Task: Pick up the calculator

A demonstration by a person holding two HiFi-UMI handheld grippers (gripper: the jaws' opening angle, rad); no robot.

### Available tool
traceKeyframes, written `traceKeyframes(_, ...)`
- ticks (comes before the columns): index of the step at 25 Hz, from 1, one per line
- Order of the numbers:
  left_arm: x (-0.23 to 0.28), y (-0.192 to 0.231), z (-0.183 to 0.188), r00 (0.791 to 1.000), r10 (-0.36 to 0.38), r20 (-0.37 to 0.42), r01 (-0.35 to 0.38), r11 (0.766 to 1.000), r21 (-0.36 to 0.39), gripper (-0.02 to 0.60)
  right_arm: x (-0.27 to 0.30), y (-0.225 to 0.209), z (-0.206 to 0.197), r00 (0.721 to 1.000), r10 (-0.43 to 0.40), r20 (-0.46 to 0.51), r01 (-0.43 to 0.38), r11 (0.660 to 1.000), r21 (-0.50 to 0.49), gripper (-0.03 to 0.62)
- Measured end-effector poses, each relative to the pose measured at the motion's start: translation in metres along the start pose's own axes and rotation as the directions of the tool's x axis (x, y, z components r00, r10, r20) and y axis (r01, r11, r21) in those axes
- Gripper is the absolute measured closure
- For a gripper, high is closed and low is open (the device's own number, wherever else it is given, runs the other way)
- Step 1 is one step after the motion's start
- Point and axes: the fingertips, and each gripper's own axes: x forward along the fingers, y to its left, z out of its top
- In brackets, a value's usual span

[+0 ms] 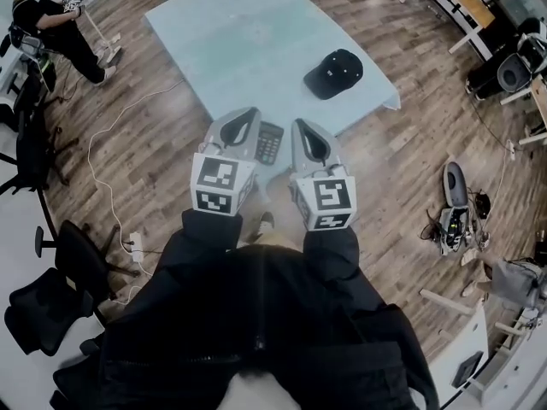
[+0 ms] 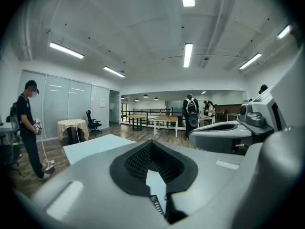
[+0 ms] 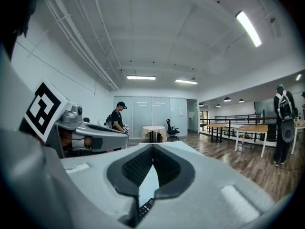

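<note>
The dark calculator point(image 1: 269, 142) lies at the near edge of the pale blue table point(image 1: 222, 32). In the head view it shows between my two grippers, which are held side by side. My left gripper point(image 1: 250, 112) is just left of it and my right gripper point(image 1: 300, 124) just right of it. Both have their jaws together at the tips and hold nothing. In the left gripper view the jaws meet at the left gripper point(image 2: 151, 142), and a strip of calculator keys point(image 2: 156, 205) shows low in the slit. The right gripper point(image 3: 152, 146) view shows the same, with calculator keys point(image 3: 145, 207) below.
A black cap point(image 1: 333, 73) lies on the table at the right. A person point(image 1: 51, 20) stands far left. Black office chairs point(image 1: 51, 297) and a power strip with cable point(image 1: 135, 246) are on the wooden floor at left. Gear point(image 1: 455, 212) lies on the floor at right.
</note>
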Motion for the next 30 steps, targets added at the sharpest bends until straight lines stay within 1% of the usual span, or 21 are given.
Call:
traceKeyframes(5, 0.011, 0.019, -0.03, 0.997, 0.014, -0.07, -0.015, 1.0, -0.018, 0.584, 0.025, 0.006, -0.022, 0.998, 0.035, -0.054, -0.033, 0.999, 0.033, 0.592)
traceKeyframes(9, 0.017, 0.041, -0.061, 0.992, 0.014, -0.126, -0.021, 0.998, -0.054, 0.584, 0.049, 0.013, -0.046, 0.991, 0.048, -0.122, -0.042, 0.998, 0.051, 0.592)
traceKeyframes(14, 0.033, 0.061, -0.109, 0.975, -0.035, -0.221, 0.011, 0.994, -0.112, 0.584, 0.064, 0.014, -0.081, 0.973, 0.031, -0.228, -0.014, 0.997, 0.077, 0.592)
traceKeyframes(18, 0.044, 0.067, -0.144, 0.954, -0.073, -0.292, 0.03, 0.988, -0.149, 0.584, 0.072, 0.005, -0.113, 0.955, 0.004, -0.296, 0.027, 0.995, 0.098, 0.592)
traceKeyframes(20, 0.047, 0.069, -0.165, 0.939, -0.091, -0.332, 0.035, 0.985, -0.171, 0.584, 0.078, 0.001, -0.132, 0.943, -0.001, -0.334, 0.042, 0.992, 0.118, 0.592)
traceKeyframes(24, 0.048, 0.076, -0.2, 0.913, -0.103, -0.395, 0.03, 0.982, -0.187, 0.584, 0.082, 0.005, -0.165, 0.917, 0.016, -0.398, 0.047, 0.988, 0.148, 0.592)
traceKeyframes(30, 0.058, 0.076, -0.239, 0.876, -0.134, -0.463, 0.036, 0.976, -0.213, 0.584, 0.093, 0.001, -0.215, 0.875, 0.041, -0.482, 0.054, 0.982, 0.181, 0.592)
